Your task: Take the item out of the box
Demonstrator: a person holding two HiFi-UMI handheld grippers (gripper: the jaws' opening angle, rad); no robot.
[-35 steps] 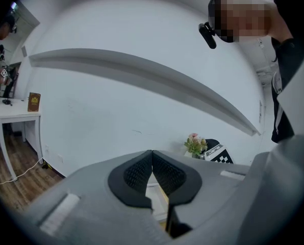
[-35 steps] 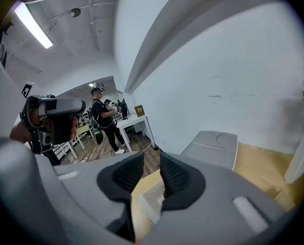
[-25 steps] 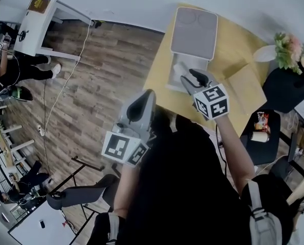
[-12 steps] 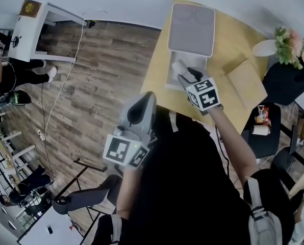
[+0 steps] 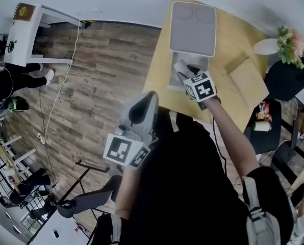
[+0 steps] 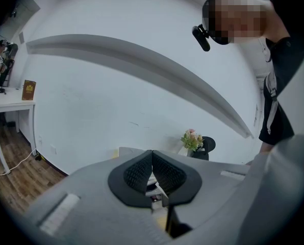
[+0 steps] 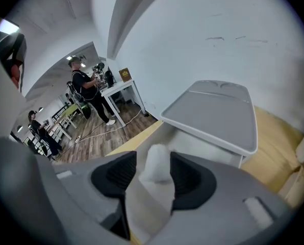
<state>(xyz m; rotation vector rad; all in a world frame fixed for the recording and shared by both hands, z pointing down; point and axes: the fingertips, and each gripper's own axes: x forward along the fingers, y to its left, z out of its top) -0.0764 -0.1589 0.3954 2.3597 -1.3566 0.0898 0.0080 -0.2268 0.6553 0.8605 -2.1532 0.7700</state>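
Note:
A grey box (image 5: 178,74) with its lid (image 5: 193,28) standing open sits on a yellow table (image 5: 228,50). A white, soft-looking item (image 5: 181,67) lies inside it. My right gripper (image 5: 188,71) reaches into the box, its marker cube above the near rim. In the right gripper view the white item (image 7: 157,163) stands between the right gripper's (image 7: 153,173) opening jaws, with a gap at the left pad. My left gripper (image 5: 150,97) is held back near my body, off the table. In the left gripper view the left gripper (image 6: 152,160) has its pads together on nothing.
A pot of flowers (image 5: 289,45) and a tan flat board (image 5: 249,79) are on the table's right side. Beside the table is a black chair (image 5: 261,131) with small packets. Left of the table lie wood floor, a white desk (image 5: 24,27), a cable and people.
My right gripper has moved forward from the box's near edge into the box. My left gripper has stayed where it was.

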